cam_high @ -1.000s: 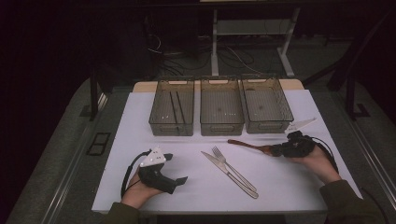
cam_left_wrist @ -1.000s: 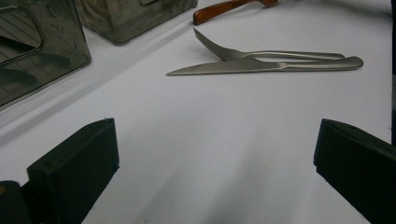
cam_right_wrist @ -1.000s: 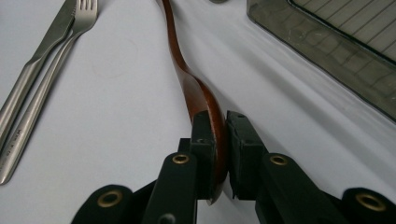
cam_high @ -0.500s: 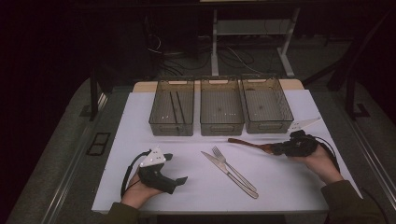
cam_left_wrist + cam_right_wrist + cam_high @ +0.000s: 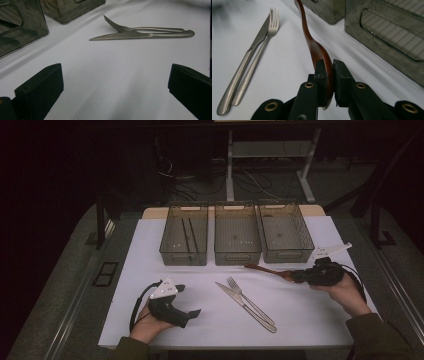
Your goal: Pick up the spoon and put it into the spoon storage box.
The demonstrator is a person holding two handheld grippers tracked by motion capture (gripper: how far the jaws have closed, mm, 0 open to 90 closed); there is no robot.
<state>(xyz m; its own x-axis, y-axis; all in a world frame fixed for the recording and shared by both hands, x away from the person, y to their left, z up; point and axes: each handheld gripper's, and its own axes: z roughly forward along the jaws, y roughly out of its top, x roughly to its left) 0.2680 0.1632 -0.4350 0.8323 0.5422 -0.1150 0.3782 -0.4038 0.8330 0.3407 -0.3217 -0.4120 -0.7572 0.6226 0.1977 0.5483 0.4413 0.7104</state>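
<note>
The jaws of the right gripper point(image 5: 327, 75) pinch the bowl of the wooden spoon point(image 5: 312, 42), whose handle runs left from them across the table point(image 5: 310, 315), just near of the right-hand bin point(image 5: 287, 232). The left gripper point(image 5: 192, 312), jaws wide apart and empty, rests left of the fork point(image 5: 250, 300) and knife point(image 5: 245, 306).

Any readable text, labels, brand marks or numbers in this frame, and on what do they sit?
None can be read.
Fork handle: a faint stamped mark, too small and blurred to read, in the right gripper view.
Knife, wooden spoon, three bins: no lettering visible.
Grey plates on both claws: blank.
</note>
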